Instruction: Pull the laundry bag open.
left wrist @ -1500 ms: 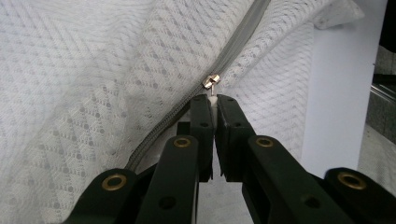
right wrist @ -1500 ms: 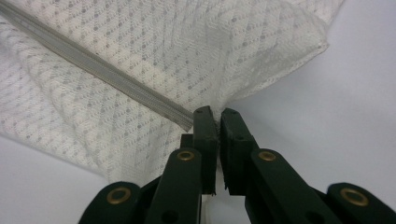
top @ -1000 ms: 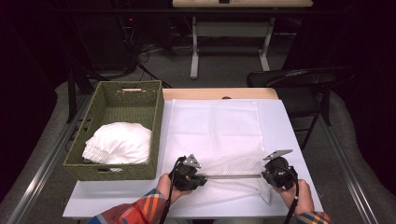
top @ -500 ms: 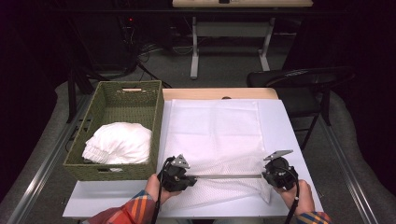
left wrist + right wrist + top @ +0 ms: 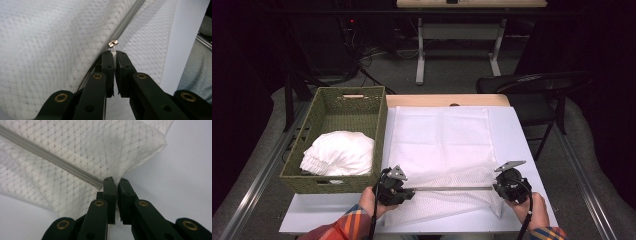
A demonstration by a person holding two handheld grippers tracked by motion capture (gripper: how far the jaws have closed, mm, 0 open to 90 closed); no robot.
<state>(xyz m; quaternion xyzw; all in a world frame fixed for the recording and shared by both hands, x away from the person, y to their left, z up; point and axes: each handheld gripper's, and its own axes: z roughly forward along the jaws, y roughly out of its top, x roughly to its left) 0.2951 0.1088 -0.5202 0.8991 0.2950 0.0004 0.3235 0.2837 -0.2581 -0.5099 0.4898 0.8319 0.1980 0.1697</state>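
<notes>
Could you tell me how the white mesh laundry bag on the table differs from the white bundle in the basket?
The white mesh laundry bag lies spread flat on the table; the white bundle sits bunched in the green woven basket. The bag has a grey zipper and both grippers hold it; the bundle lies untouched. Both are white fabric.

- You work with two claws: the left claw and the right claw, one in each of your two hands.
- One white mesh bag lies spread before you on the single tabletop.
- One grey zipper crosses that bag, with one metal slider on it.
- One woven green basket stands at your left.
- One white bundle of cloth sits inside it.
- One dark chair stands beyond the tabletop.
</notes>
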